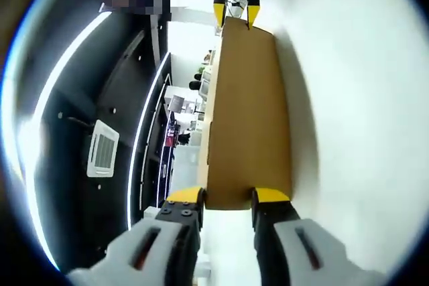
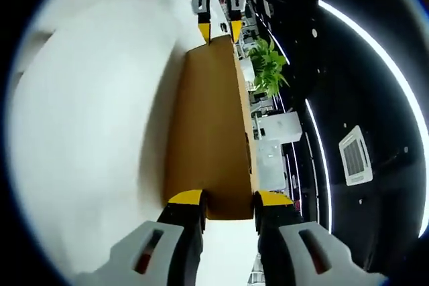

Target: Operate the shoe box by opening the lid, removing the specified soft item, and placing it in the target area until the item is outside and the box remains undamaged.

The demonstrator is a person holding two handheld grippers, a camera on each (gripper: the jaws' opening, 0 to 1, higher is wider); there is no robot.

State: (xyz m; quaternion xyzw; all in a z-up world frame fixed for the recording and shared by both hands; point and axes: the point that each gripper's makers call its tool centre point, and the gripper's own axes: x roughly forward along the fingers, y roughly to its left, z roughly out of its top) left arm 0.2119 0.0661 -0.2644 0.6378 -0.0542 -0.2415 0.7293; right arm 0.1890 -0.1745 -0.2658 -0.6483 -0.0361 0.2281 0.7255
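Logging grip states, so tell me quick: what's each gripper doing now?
Left gripper: shut on the cardboard lid.
Right gripper: shut on the lid's other end.

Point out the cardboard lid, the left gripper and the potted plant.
cardboard lid point(image 1: 244, 112): left gripper view, middle of its brown panel.
left gripper point(image 1: 228, 199): left gripper view, midway between its yellow fingertips, at the lid's near edge.
potted plant point(image 2: 267, 66): right gripper view, on its green leaves.
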